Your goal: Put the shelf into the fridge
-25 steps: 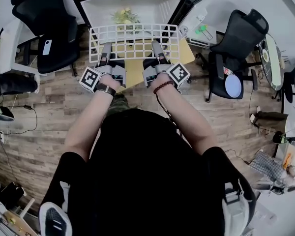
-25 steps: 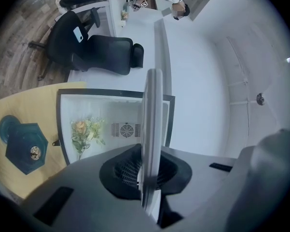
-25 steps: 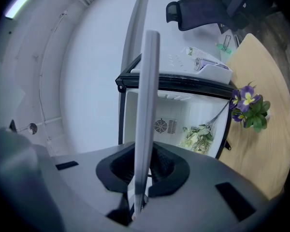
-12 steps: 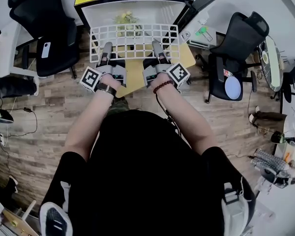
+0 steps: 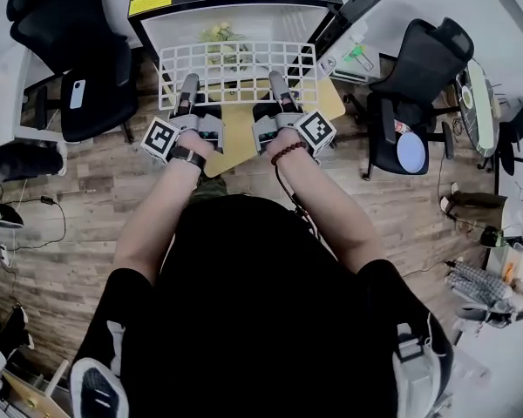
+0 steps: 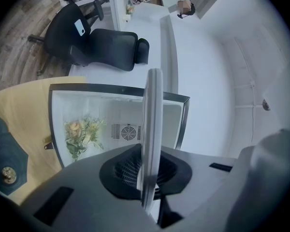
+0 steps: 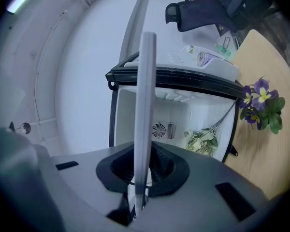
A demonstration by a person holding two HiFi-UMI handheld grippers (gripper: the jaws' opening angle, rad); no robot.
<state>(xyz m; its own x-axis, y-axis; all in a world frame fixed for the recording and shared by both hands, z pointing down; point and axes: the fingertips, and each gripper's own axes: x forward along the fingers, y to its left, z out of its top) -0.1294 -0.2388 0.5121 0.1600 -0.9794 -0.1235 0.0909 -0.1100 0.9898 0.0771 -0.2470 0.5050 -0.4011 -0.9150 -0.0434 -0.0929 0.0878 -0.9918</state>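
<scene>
Now, the carrying step, with the insertion itself yet to come. On the left, pinching the near rim of the white wire shelf (image 5: 237, 72) with the left gripper (image 5: 188, 83), jaws pressed onto the wire from both sides, plain enough edge-on in the left gripper view. Holding it flat above the far part of the tabletop (image 5: 235, 138), far rim up at the mouth of the open fridge (image 5: 235, 17); inside or just short, hard to tell. Beyond the wire, pale flowers (image 5: 220, 31) lying low in the cavity and a round fan grille (image 6: 129, 132) on the back wall. To the right, same story with the right gripper (image 5: 277, 80): jaws closed on the shelf's near rim, wire clamped between them. Further right, fridge door (image 5: 359, 3) swung wide, and purple flowers (image 7: 260, 103) near the right edge of the tabletop, well clear of the path.

Next, most likely: pushing straight forward with both grippers together, keeping the shelf level and square to the opening. Cannot make out any side ledges from here, so go slow. Worth riding above the pale flowers to avoid crushing them. No letting go until seated.
</scene>
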